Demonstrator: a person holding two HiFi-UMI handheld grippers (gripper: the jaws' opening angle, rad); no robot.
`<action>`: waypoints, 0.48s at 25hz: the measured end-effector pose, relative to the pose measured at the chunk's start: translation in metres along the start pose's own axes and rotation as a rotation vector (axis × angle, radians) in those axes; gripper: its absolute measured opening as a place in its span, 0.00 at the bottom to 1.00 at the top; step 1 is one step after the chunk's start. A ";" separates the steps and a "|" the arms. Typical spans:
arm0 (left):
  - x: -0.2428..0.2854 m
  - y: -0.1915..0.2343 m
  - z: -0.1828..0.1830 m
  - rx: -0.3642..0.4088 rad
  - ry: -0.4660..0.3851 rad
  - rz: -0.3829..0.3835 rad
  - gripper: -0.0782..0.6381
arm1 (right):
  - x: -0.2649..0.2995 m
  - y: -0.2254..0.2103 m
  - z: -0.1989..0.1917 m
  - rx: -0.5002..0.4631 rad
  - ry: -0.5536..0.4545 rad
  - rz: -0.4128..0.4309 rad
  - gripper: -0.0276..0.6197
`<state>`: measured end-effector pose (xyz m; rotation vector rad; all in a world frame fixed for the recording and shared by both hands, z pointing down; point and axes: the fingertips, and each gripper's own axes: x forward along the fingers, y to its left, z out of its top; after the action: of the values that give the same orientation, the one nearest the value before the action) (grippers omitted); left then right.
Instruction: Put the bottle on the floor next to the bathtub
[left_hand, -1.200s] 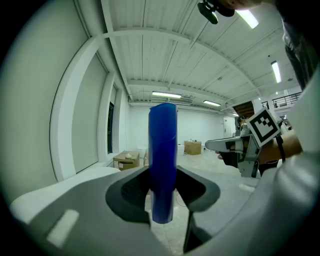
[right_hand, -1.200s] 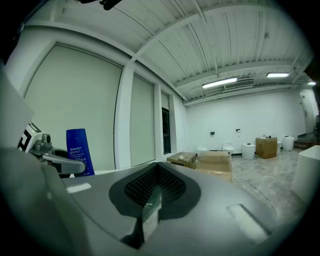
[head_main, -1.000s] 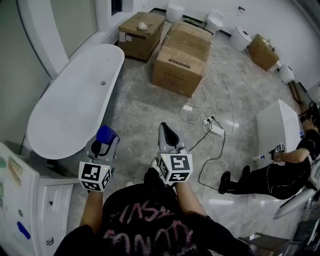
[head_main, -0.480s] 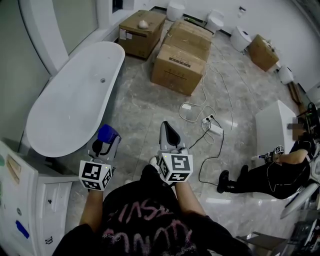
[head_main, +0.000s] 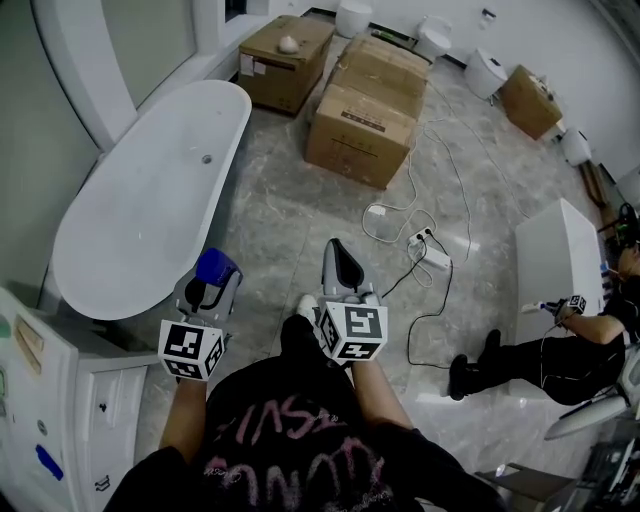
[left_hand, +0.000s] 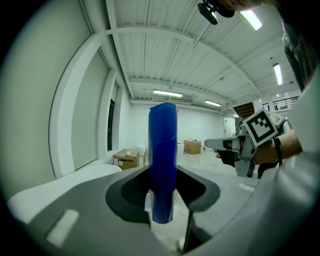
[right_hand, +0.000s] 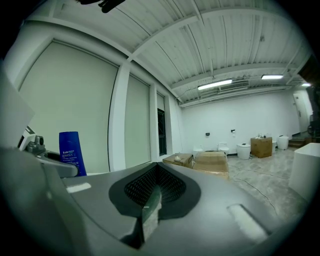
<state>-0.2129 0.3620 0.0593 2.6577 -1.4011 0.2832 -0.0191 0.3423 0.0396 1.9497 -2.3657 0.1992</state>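
Observation:
A tall blue bottle (left_hand: 162, 160) stands upright between the jaws of my left gripper (head_main: 208, 285), which is shut on it. In the head view the blue bottle (head_main: 214, 268) is held above the floor just off the near end of the white bathtub (head_main: 150, 200). The right gripper view shows the same bottle (right_hand: 69, 152) at its left, with a label on it. My right gripper (head_main: 340, 275) is held level beside the left one, jaws shut with nothing in them.
Cardboard boxes (head_main: 362, 110) stand beyond the tub. White cables and a power strip (head_main: 425, 250) lie on the marble floor to the right. A person (head_main: 555, 350) sits on the floor at far right by a white unit (head_main: 555, 255). A white cabinet (head_main: 60, 400) is at lower left.
The seated person at the right has shifted slightly. Both grippers and the bottle have hardly moved.

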 end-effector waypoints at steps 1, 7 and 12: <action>0.005 0.001 -0.001 -0.001 0.004 -0.002 0.34 | 0.004 -0.002 -0.001 0.004 0.002 0.001 0.08; 0.044 0.011 0.003 0.000 0.023 -0.010 0.34 | 0.042 -0.024 -0.002 0.013 0.018 0.007 0.08; 0.088 0.022 0.006 -0.010 0.043 -0.002 0.34 | 0.083 -0.052 -0.002 0.021 0.036 0.011 0.08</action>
<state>-0.1817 0.2776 0.0731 2.6284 -1.3839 0.3301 0.0158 0.2524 0.0561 1.9260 -2.3616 0.2579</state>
